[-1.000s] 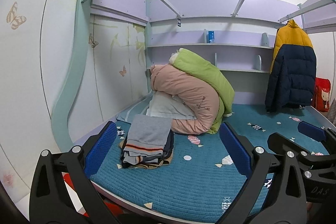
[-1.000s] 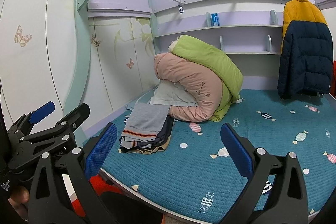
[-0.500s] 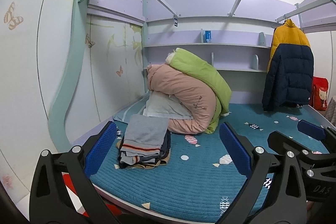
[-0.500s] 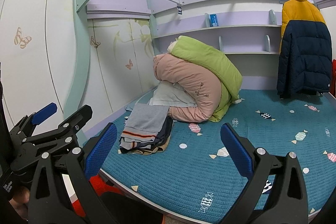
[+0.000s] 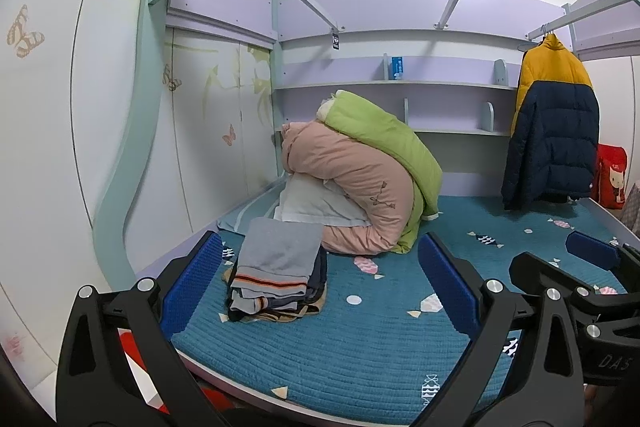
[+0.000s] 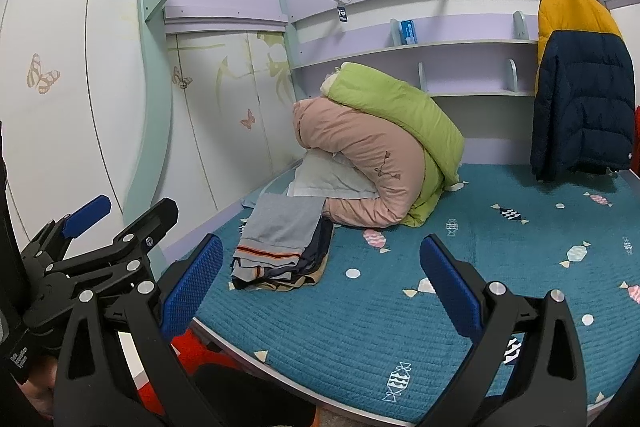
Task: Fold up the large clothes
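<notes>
Blue bed (image 5: 360, 355) ahead; your left tongs (image 5: 320, 291) and right tongs (image 6: 320, 291) hang apart, empty, before the folded pile (image 5: 278, 275).

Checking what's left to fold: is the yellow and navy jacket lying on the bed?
No, the yellow and navy jacket hangs from a rail at the right, above the bed.
</notes>
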